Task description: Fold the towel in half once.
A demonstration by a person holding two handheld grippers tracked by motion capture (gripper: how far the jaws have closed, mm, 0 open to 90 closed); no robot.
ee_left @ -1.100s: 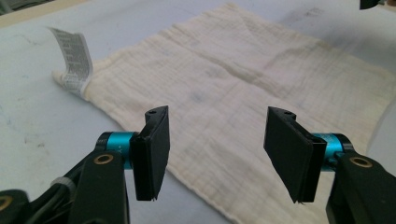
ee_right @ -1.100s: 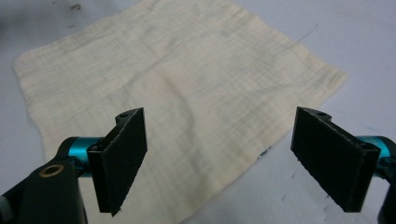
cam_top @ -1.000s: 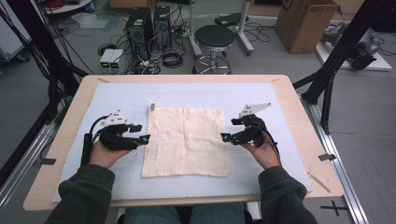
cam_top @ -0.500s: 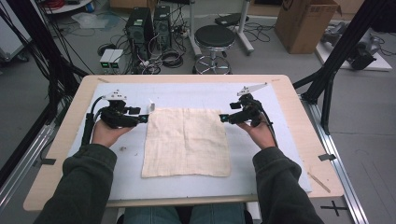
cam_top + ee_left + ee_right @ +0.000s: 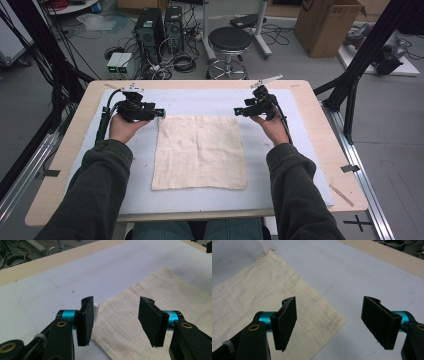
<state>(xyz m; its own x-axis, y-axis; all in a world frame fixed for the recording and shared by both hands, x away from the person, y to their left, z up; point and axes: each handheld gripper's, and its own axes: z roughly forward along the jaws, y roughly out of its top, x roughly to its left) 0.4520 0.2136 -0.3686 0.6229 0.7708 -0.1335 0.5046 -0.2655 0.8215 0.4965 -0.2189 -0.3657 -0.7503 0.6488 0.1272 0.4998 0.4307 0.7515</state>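
Item: one cloth (image 5: pixel 200 152), cream, of loosely woven, crinkled gauze-like fabric, roughly square, laid flat and single-layered at the middle of the worktop (image 5: pixel 320 125); faint creases and a few greyish marks are seen on its surface in the gripper views. The worktop is made of pale wood with rounded corners and is covered by a smooth, matt, pale blue-white sheet (image 5: pixel 200 102), lightly scuffed with thin pencil-like lines. Left hand-held gripper (image 5: pixel 159 113): black body, flat rectangular black pads (image 5: pixel 85 320), turquoise collars behind them; it is held just beside the cloth's far left corner (image 5: pixel 100 308), which lies below and between the pads in the left gripper view. Its jaws are spread and have just been closing; nothing is pinched, and contact with the fabric cannot be told. Right hand-held gripper (image 5: pixel 237 111): same build, held at the far right corner (image 5: pixel 338 321) of the cloth, with that corner seen under the gap between the pads (image 5: pixel 287 320). Its jaws are spread and have just been closing, with no fabric pressed between them. No containers are carried on the worktop.
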